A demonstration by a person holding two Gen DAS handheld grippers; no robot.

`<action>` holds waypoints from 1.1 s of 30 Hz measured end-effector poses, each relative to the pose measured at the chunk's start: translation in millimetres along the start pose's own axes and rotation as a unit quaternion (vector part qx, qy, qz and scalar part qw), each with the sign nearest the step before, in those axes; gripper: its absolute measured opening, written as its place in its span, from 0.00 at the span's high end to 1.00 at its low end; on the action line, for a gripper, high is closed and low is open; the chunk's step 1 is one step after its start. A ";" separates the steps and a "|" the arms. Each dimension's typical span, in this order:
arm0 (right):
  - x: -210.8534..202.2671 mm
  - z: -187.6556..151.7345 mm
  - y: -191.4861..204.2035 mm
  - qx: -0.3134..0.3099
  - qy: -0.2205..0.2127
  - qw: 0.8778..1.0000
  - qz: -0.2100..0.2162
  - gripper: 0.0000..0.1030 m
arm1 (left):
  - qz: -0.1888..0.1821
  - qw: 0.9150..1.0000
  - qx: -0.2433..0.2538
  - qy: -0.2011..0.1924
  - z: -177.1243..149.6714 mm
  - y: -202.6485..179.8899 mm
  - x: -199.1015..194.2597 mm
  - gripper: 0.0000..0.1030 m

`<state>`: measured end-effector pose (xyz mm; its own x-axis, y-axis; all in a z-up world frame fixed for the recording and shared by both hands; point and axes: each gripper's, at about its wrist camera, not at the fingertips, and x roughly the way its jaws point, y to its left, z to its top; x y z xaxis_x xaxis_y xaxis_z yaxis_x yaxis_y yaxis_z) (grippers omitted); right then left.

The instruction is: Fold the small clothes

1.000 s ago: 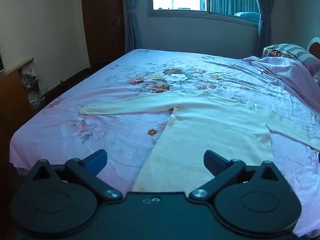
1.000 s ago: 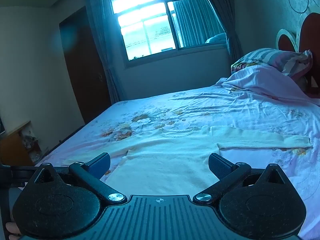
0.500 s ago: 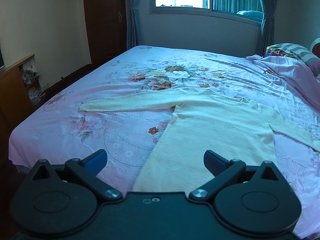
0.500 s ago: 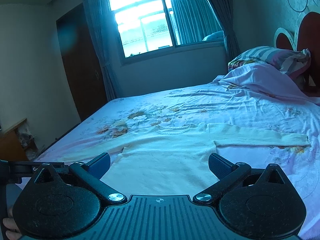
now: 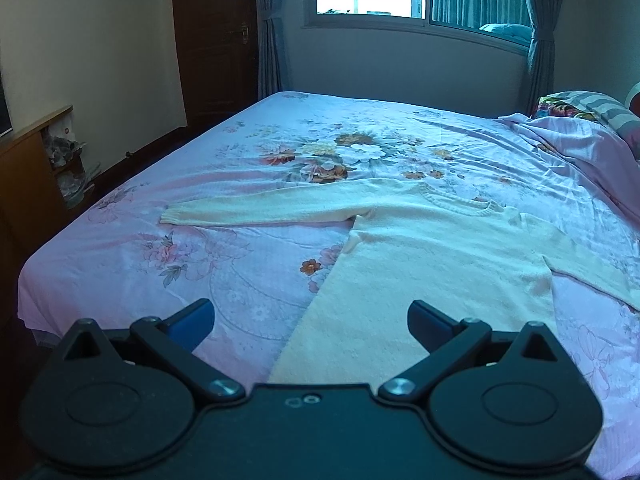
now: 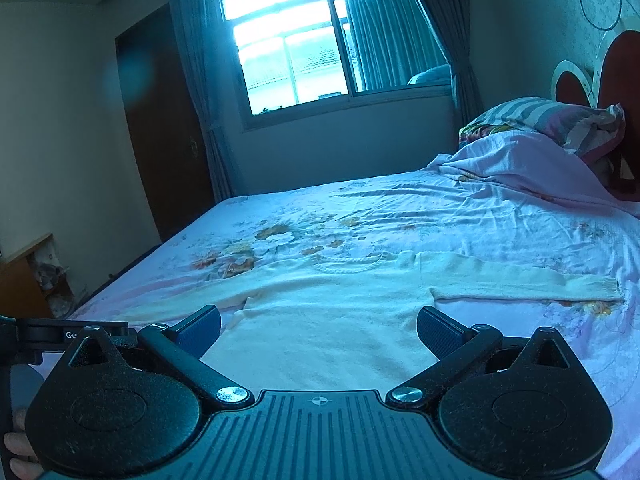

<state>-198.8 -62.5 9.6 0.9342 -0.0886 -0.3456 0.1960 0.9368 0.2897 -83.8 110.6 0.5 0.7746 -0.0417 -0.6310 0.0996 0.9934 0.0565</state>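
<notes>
A cream sweater (image 5: pixel 432 256) lies flat in the middle of the floral bed (image 5: pixel 132 264), both sleeves spread wide. The left gripper (image 5: pixel 310 316) and right gripper (image 6: pixel 318 324) hover at its near hem, jaws apart and holding nothing. The loose knit may stretch or bunch if pinched unevenly. No containers are visible.
</notes>
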 end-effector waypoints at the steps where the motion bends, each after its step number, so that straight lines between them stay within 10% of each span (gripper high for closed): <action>1: 0.9 0.0 -0.4 0.000 0.001 1.000 0.000 0.00 | 0.001 1.000 0.001 0.001 0.2 0.4 0.6 0.02; 33: 255.7 3.7 18.3 -0.080 0.082 0.993 -0.009 0.00 | 0.034 0.992 -0.104 0.056 66.4 82.9 212.1 0.02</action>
<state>44.8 -69.2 -70.2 0.8671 -0.0608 -0.4944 0.1498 0.9784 0.1424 130.3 177.1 -77.3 0.6998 0.0269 -0.7139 -0.0911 0.9945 -0.0518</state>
